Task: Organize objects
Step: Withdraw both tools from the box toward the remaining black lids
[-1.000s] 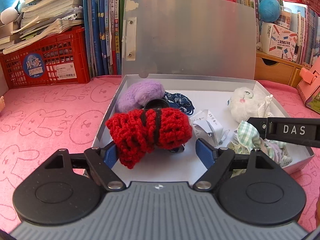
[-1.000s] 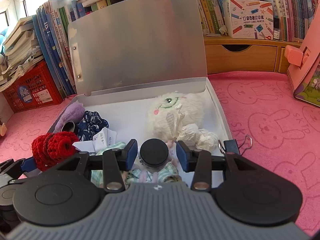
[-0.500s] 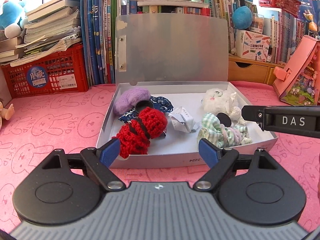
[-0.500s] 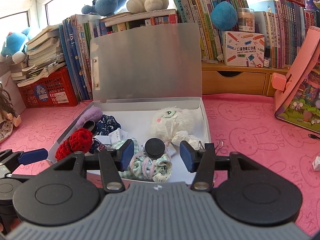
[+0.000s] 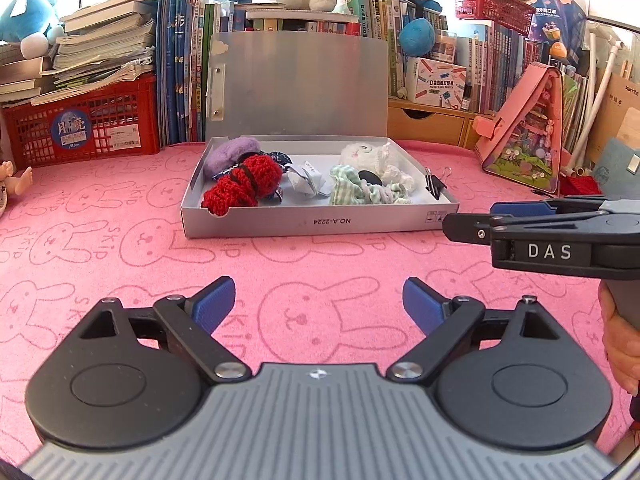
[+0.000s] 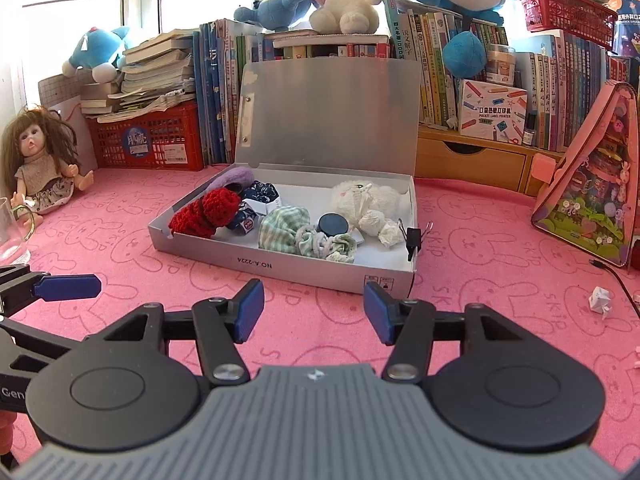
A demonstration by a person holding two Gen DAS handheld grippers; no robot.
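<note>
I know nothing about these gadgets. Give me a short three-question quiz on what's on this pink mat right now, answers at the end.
1. True or false: the grey box has its lid shut.
2. Which item lies nearest the box's left wall in the right wrist view?
A. red crocheted piece
B. white plush toy
C. black binder clip
3. Fill in: the left gripper and right gripper each hold ____ between their jaws.

Key: 1 false, the lid stands upright. 2 A. 3 nothing; both sets of jaws are opening over bare mat, short of the box.
</note>
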